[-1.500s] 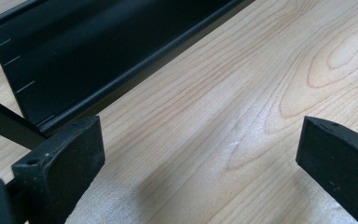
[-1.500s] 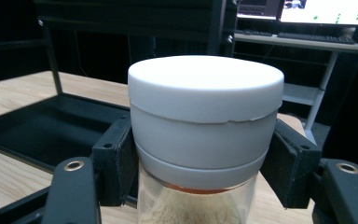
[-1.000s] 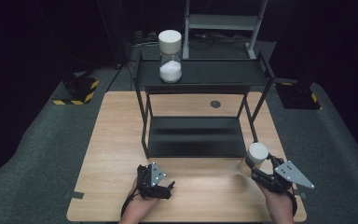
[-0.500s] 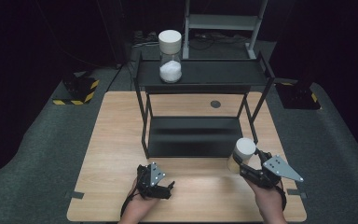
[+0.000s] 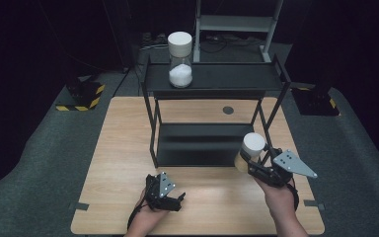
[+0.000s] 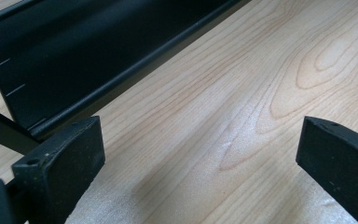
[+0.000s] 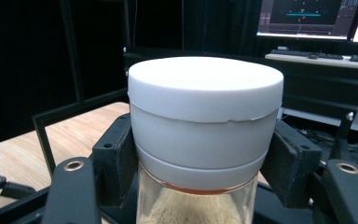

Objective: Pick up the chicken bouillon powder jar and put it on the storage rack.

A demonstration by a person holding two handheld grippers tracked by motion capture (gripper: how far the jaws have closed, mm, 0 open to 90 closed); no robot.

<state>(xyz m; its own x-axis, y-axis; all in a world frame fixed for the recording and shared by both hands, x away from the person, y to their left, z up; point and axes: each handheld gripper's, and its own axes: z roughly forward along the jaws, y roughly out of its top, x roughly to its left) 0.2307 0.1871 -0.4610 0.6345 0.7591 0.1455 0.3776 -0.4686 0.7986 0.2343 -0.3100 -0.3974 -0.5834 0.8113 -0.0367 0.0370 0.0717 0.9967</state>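
My right gripper (image 5: 250,162) is shut on a clear jar with a white lid (image 5: 250,149), held above the table's right side beside the shelf's right front leg. In the right gripper view the jar (image 7: 205,140) stands upright between the pads, tan grains showing below the lid. A second white-lidded jar (image 5: 180,59) holding white powder stands on the top of the black two-level shelf (image 5: 212,79). My left gripper (image 5: 175,200) rests low on the wooden table (image 5: 118,148) near its front edge; its jaws stand wide apart with only bare wood (image 6: 205,140) between them.
The shelf's lower tray (image 5: 202,143) lies on the table just behind both grippers, its front lip (image 6: 121,79) close to the left one. A small dark disc (image 5: 228,109) marks the tabletop behind the shelf. Yellow-black floor blocks (image 5: 81,98) sit beyond the table's left.
My right gripper has carried the jar upward and leftward, toward the shelf. The left gripper has stayed where it was.
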